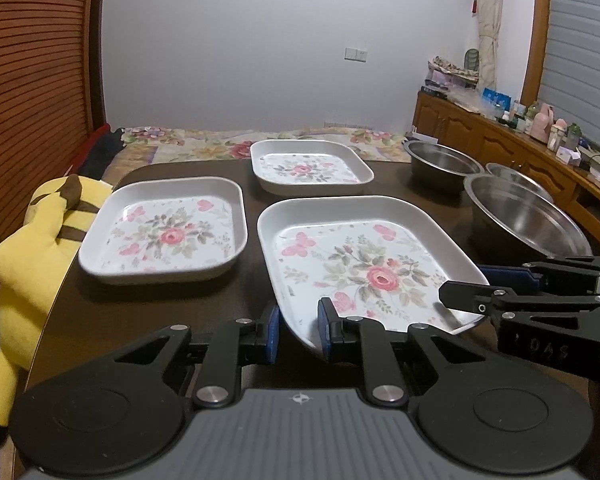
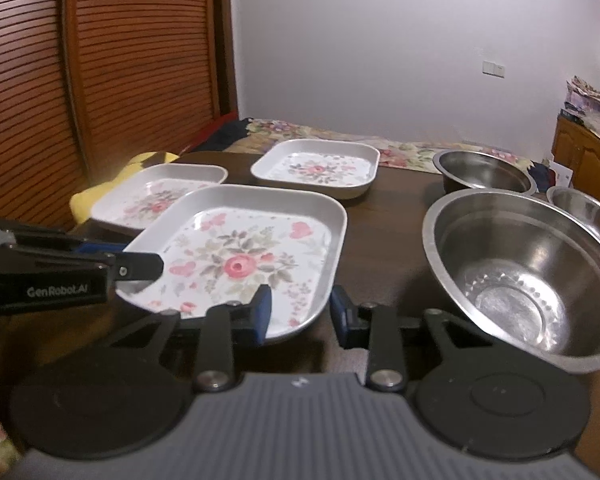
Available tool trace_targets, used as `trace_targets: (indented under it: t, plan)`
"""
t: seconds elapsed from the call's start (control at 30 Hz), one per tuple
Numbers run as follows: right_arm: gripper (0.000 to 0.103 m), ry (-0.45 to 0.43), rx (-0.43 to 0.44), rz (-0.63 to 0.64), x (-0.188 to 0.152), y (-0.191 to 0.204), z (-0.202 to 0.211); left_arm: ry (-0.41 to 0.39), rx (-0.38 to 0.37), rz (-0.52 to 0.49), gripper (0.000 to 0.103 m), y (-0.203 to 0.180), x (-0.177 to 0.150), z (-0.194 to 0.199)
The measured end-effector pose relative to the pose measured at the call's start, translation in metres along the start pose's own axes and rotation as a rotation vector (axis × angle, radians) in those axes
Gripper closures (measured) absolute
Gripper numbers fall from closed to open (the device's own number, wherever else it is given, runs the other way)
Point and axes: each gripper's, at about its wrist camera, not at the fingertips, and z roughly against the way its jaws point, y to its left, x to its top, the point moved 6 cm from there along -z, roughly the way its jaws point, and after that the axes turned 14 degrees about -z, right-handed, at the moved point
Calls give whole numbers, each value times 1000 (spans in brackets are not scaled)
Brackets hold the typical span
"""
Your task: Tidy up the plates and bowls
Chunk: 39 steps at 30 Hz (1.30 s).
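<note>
Now, at the table's (image 1: 100,312) left edge, you have a yellow plush toy (image 1: 24,264) leaning against it, and just inside that edge sits a floral plate (image 1: 168,232), flat on the dark wood. Behind it, toward the far edge, a smaller floral plate (image 1: 306,166) rests well apart from the others.

Your left hand-held gripper (image 1: 298,330) is clenched on the near left corner of the big floral plate (image 1: 360,256): one blue pad sits under the rim outside, the other presses inside the wall. That plate is at the near edge in the middle of the table, its near side tilted up off the wood.

Your right hand-held gripper (image 2: 300,312) straddles the same plate's near right corner, with the left pad inside the plate; whether the right pad touches the rim you cannot tell from these views.

Just beside the plate, toward the right edge, stands a large steel bowl (image 2: 524,272). Behind it sit a deeper steel bowl (image 2: 484,172) and a small steel bowl (image 2: 584,208) at the far right corner.
</note>
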Motion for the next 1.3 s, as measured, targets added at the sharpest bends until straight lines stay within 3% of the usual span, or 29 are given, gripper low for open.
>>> trace_targets:
  t: [0.47, 1.3]
  plan:
    - [69, 37, 31, 20, -35, 5, 31, 37, -6, 11, 81, -22, -36, 33]
    - [69, 63, 42, -20, -47, 3, 33, 46, 16, 25, 81, -16, -43, 30]
